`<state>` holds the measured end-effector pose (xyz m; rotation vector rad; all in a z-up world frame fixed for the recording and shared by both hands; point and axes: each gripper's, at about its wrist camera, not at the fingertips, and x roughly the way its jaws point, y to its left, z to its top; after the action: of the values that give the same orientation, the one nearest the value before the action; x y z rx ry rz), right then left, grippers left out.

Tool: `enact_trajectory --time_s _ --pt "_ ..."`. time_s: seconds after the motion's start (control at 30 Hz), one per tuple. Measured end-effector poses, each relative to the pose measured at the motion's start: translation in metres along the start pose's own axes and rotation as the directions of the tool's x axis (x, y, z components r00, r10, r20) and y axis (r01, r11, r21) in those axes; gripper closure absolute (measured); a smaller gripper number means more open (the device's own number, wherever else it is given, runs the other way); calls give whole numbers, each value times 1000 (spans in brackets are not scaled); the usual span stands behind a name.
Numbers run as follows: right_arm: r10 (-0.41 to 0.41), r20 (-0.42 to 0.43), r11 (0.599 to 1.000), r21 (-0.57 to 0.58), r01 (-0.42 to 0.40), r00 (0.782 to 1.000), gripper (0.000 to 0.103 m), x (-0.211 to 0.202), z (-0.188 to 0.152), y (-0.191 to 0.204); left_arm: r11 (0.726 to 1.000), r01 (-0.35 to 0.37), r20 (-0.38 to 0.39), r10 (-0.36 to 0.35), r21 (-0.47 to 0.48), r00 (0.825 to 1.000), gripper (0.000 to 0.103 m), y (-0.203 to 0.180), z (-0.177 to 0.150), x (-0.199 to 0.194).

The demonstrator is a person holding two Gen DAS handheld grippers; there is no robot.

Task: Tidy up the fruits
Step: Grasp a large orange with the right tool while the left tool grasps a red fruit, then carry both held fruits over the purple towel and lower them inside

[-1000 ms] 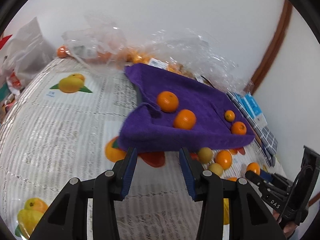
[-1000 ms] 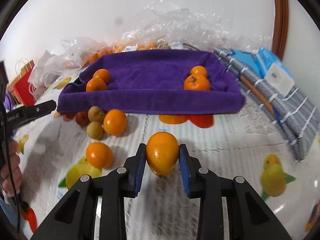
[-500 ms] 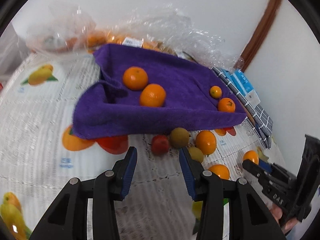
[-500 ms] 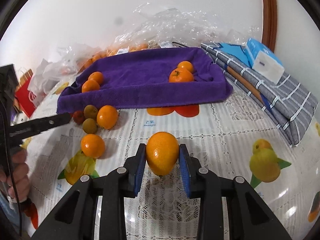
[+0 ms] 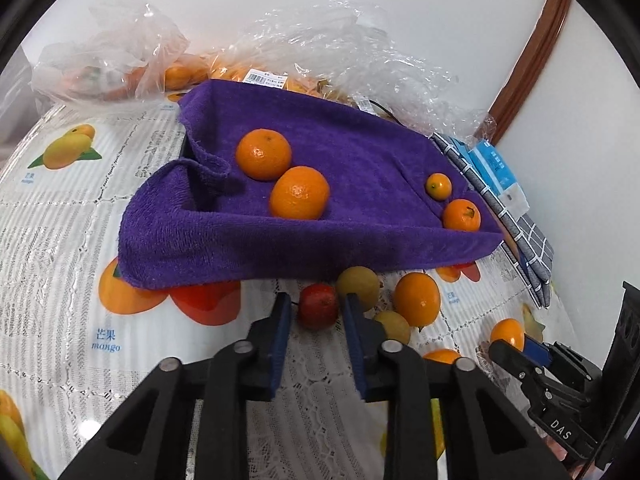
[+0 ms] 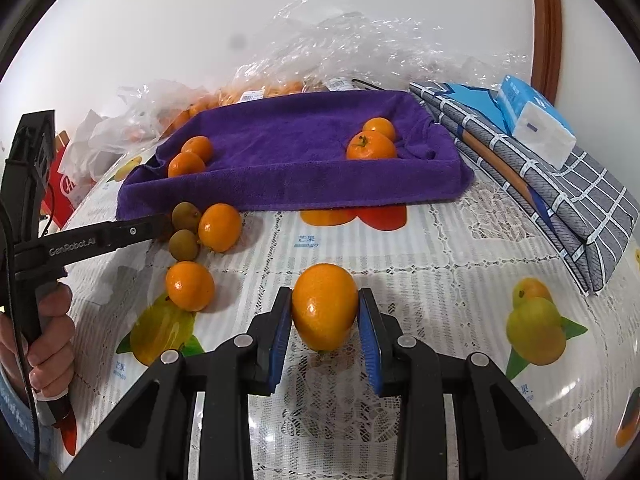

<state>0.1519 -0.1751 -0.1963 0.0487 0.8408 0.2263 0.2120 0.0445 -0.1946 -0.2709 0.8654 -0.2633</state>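
Observation:
A tray lined with a purple towel (image 5: 360,160) (image 6: 304,152) holds two big oranges (image 5: 300,196) on its left and two small ones (image 5: 460,214) on its right. In front of it lie a small red fruit (image 5: 318,306), greenish fruits (image 5: 358,284) and loose oranges (image 5: 416,300) (image 6: 190,286). My left gripper (image 5: 314,306) is open, its fingertips on either side of the red fruit. My right gripper (image 6: 324,308) is shut on an orange (image 6: 324,306), held just above the tablecloth. The right gripper also shows at the left wrist view's right edge (image 5: 516,354).
Clear plastic bags of oranges (image 5: 120,56) lie behind the tray. A folded grey checked cloth (image 6: 560,184) with a blue tissue pack (image 6: 532,116) lies right of the tray. The tablecloth (image 6: 440,280) has printed fruit pictures. A red bag (image 6: 64,188) stands at the far left.
My left gripper has moved forward and right to the red fruit, which now sits between its fingertips. My right gripper has drawn back from the tray, still holding the orange.

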Motion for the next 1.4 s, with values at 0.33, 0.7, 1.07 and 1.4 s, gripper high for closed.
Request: enact_trajectory --time_s 0.33,0.7,1.07,1.4 --pt "4 7 1000 -15 -4 1000 71 0 0 4 999 38 62 -36 -31 997 81 6 -1 -14" --pt "-25 29 1000 14 25 999 71 -5 0 0 995 90 121 -84 -43 989 81 9 -3 -29" --pt "20 43 998 53 -22 999 71 -11 0 -6 991 125 177 -114 -53 978 81 11 -2 -47" --pt "30 161 997 69 -42 986 71 -30 48 -20 992 81 199 -60 -98 978 81 19 14 -65"
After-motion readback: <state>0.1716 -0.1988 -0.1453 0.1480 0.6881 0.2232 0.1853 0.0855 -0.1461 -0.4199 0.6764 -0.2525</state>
